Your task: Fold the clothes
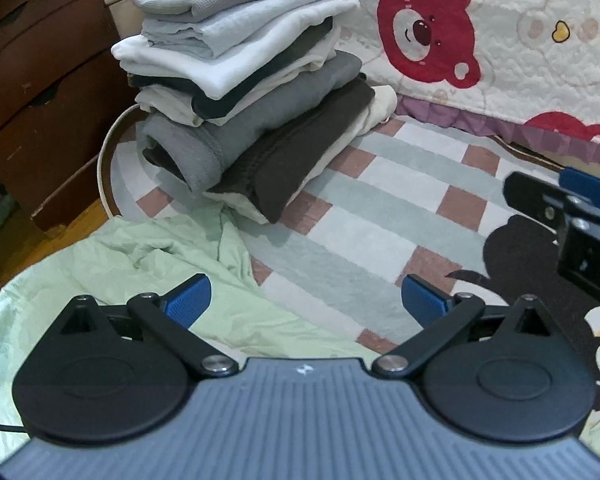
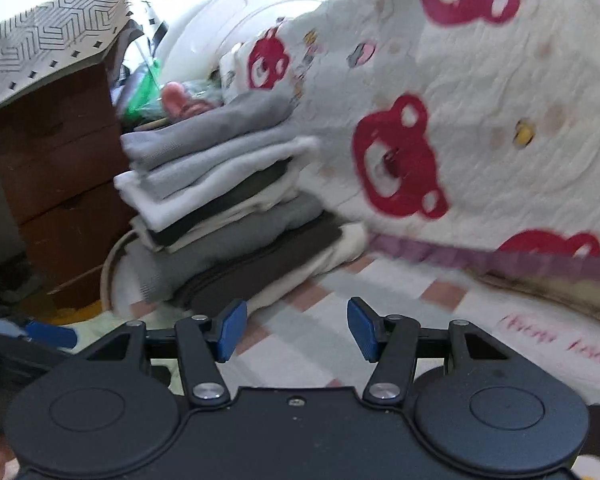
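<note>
A light green garment (image 1: pixel 132 264) lies crumpled on the checked rug (image 1: pixel 380 200), low and left in the left wrist view. My left gripper (image 1: pixel 306 300) hangs over its right edge, open wide, with nothing between the blue pads (image 1: pixel 188 300). A tall stack of folded clothes (image 1: pixel 240 92) in grey, white and dark brown stands behind it. The right wrist view is blurred and shows the same stack (image 2: pixel 228 208) ahead. My right gripper (image 2: pixel 298 330) is open and empty above the rug. It also shows as the right gripper (image 1: pixel 560 208) at the right edge of the left wrist view.
A brown wooden drawer unit (image 1: pixel 40 80) stands left of the stack. A quilt with red bear prints (image 1: pixel 480 40) hangs along the back and right. A dark patch with a cartoon print (image 1: pixel 520 264) lies on the rug's right side. The left gripper (image 2: pixel 40 340) shows at the left edge.
</note>
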Demonstrator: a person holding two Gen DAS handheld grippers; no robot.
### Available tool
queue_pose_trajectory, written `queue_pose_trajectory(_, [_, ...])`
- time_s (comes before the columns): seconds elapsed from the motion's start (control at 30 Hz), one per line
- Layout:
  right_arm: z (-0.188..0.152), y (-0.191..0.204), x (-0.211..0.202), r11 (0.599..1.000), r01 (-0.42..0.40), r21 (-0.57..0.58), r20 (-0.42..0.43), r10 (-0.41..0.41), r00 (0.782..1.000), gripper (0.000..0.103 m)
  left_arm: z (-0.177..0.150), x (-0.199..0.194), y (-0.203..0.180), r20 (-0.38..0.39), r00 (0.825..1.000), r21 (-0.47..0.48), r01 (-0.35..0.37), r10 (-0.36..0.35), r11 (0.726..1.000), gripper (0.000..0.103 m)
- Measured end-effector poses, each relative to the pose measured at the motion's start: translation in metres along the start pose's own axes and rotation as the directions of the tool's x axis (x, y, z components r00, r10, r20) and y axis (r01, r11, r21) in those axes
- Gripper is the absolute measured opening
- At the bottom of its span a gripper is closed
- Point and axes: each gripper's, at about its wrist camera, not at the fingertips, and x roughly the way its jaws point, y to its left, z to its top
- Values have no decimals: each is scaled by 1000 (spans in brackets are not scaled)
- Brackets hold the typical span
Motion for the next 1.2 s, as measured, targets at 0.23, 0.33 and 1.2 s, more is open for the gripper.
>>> queue_pose_trajectory(0.23, [-1, -4, 1, 1000, 9, 14, -7, -8, 1000, 61, -6, -3, -7, 5, 1000, 17, -1, 1, 1000, 103])
queue_pose_trajectory(0.33, [-3, -3, 3, 1000, -1, 9, -23, 1, 1000, 61, -8, -3, -9, 3, 1000, 19, -3, 3, 1000, 103])
queue_pose_trajectory(1.2, [-4, -7, -6, 1000, 7, -10, -59, -7, 998, 62, -9, -12, -17, 4, 1000, 76, 17, -17, 997, 103])
